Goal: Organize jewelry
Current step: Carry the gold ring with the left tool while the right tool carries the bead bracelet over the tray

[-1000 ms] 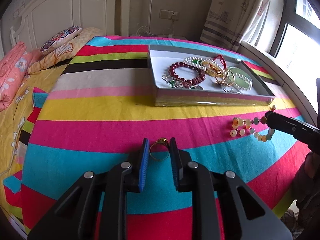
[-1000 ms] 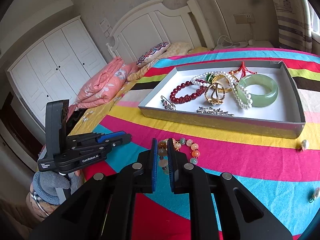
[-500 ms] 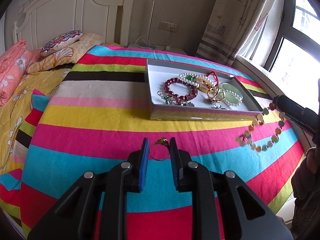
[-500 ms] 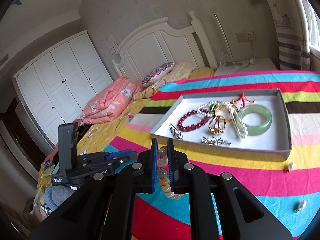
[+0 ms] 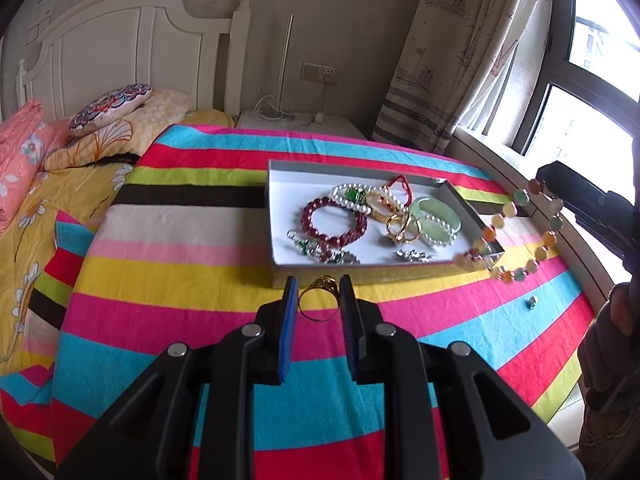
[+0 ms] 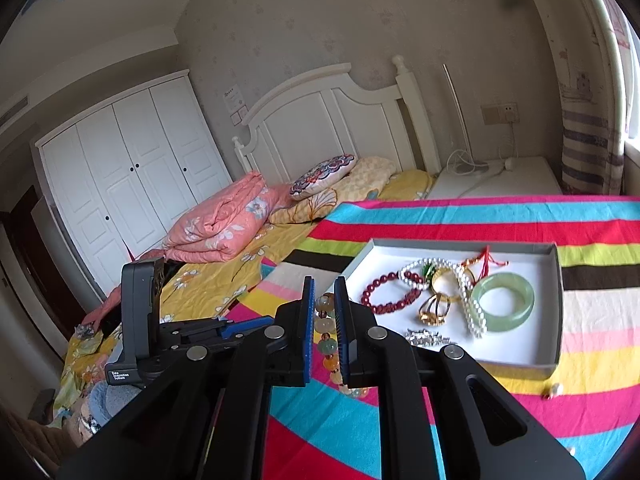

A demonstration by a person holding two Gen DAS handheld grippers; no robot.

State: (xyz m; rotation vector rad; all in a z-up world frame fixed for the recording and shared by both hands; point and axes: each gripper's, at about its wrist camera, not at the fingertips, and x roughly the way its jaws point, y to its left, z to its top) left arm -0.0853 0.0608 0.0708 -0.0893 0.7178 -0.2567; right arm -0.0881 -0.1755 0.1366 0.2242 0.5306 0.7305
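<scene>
Two pieces are being carried above the bed toward the tray.
A gold ring (image 5: 318, 295) is being pinched edgewise in the left claw (image 5: 318, 308) and could be squeezed out; a beaded bracelet (image 6: 329, 334) is being gripped by the right claw (image 6: 323, 330), its dangling loop possibly being snagged on the tray (image 6: 554, 364) rim.

Small white print on the black body of the left tool (image 6: 132, 374), low at the left of the right wrist view: "Data Acquisition System", barely legible. Paper notice (image 6: 232, 96) on the far wall: too small to read.
</scene>
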